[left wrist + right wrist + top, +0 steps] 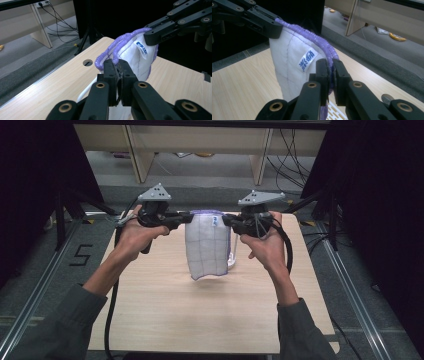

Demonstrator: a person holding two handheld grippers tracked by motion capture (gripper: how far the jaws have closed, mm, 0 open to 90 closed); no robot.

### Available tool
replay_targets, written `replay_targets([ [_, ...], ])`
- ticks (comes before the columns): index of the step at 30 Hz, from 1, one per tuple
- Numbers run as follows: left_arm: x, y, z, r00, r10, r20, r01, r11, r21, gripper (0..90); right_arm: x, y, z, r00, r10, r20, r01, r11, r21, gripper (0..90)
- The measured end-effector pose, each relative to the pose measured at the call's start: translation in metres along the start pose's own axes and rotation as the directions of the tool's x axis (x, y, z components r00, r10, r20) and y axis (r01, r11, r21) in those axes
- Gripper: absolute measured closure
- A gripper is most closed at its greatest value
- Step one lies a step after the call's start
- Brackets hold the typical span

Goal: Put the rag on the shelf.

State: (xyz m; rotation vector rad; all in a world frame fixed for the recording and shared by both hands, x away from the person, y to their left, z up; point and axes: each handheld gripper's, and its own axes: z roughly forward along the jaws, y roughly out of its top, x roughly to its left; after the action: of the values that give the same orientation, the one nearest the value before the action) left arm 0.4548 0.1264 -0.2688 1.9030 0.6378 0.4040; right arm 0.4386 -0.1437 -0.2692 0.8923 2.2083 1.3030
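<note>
A white quilted cloth (206, 247) with a purple hem and a small blue-lettered label hangs above the wooden table (165, 310), held up by its two top corners. My left gripper (189, 218) is shut on the cloth's left top corner, and my right gripper (225, 220) is shut on the right one. In the left gripper view my jaws (118, 65) pinch the purple hem of the cloth (136, 56), with the other gripper gripping the far corner. In the right gripper view my jaws (330, 65) clamp the hem beside the label of the cloth (289, 57).
Behind the hanging cloth a clear glass-like object (232, 256) stands on the table, mostly hidden. A round cable hole (87, 62) sits near the table's far edge. Black curtains and stands flank the table; wooden furniture legs (142, 157) and cables lie beyond.
</note>
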Motion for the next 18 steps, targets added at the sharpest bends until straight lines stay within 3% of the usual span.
replay_targets([
  [1, 0.002, 0.001, 0.001, 1.0, -0.002, 0.005, 0.002, 1.0, -0.007, 86.1, -0.003, 0.002, 0.0, 0.9998, -0.021, 0.004, 0.021, 1.0, 0.002, 84.9],
  [6, 0.009, 0.009, 0.006, 0.9998, -0.019, -0.005, 0.019, 0.9998, -0.011, 86.1, -0.009, 0.009, 0.003, 0.9998, 0.02, 0.004, -0.02, 1.0, 0.004, 84.9],
  [7, 0.01, 0.011, 0.007, 0.9998, -0.017, -0.007, 0.017, 0.9998, -0.013, 86.1, -0.012, 0.011, 0.004, 0.9998, -0.015, 0.009, 0.015, 1.0, -0.005, 84.9],
  [8, 0.011, 0.012, 0.008, 0.9998, -0.016, -0.01, 0.015, 0.9998, -0.014, 86.1, -0.013, 0.012, 0.004, 0.9999, 0.009, 0.012, -0.009, 1.0, -0.004, 84.9],
  [18, 0.023, 0.028, 0.014, 0.9992, -0.032, -0.024, 0.031, 0.9991, -0.029, 86.1, -0.027, 0.028, 0.01, 0.999, 0.033, 0.031, -0.032, 0.999, -0.019, 84.9],
])
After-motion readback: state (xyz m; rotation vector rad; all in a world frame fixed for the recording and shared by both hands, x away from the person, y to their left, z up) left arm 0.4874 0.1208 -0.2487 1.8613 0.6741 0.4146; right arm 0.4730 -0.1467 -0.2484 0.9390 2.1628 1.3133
